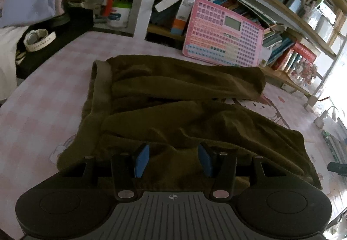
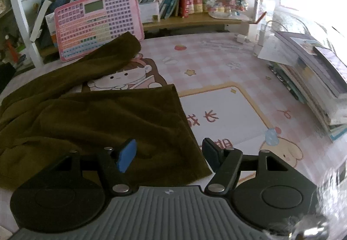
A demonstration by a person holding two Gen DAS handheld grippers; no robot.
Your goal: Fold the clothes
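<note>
A pair of dark olive-brown shorts point(image 1: 173, 110) lies rumpled on the pink checked desk mat point(image 1: 43, 110), waistband to the left and both legs reaching right. My left gripper point(image 1: 173, 159) hovers open over the near edge of the cloth, blue pads apart, nothing between them. In the right wrist view the same shorts point(image 2: 97, 118) fill the left half, one leg ending in a straight hem near the middle. My right gripper point(image 2: 169, 155) is open just above that near leg's hem corner, the left pad over the cloth and the right pad over bare mat.
A pink keyboard-style toy board point(image 1: 223, 34) leans against the bookshelf point(image 1: 282, 1) behind the shorts. A black box with a watch point(image 1: 36, 40) sits far left. A stack of books point(image 2: 314, 88) and a white charger point(image 2: 240, 38) occupy the right side of the mat point(image 2: 227, 110).
</note>
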